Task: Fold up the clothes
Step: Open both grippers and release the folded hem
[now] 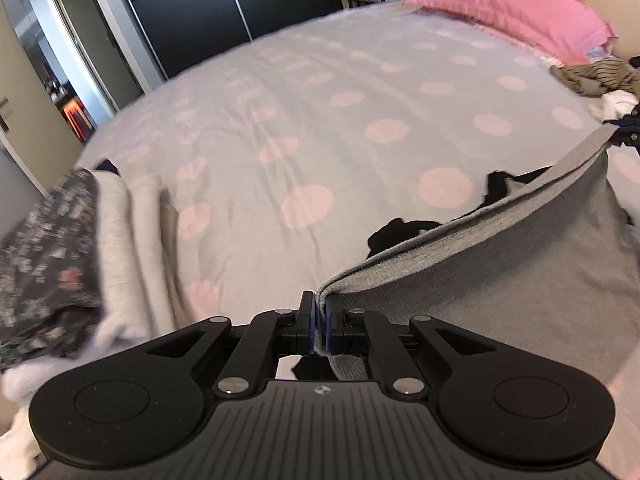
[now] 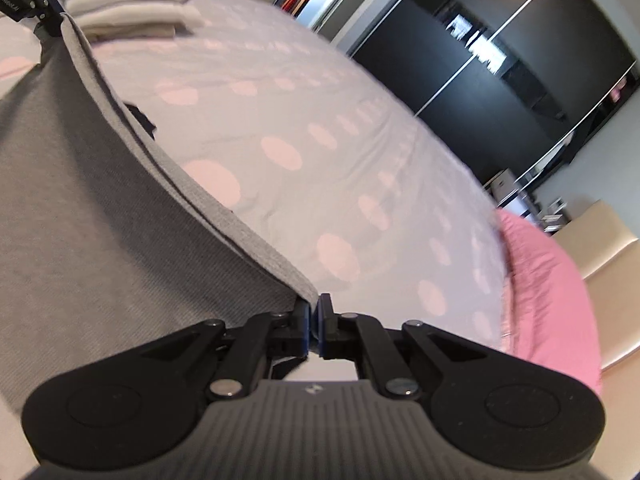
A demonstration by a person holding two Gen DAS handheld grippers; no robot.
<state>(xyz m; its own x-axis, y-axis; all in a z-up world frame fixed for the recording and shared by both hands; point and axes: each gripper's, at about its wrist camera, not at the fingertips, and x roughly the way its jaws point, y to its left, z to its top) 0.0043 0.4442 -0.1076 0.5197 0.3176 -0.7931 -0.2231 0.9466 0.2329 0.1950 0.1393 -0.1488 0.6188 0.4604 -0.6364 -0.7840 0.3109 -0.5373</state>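
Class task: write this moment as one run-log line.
left claw: shut on grey garment | right claw: shut on same edge | garment: stretched above bed | folded stack: beside

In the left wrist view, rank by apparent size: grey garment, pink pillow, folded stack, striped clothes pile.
1. grey garment, though nearness inflates it
2. folded stack, also near
3. pink pillow, farther off
4. striped clothes pile, cut by the edge
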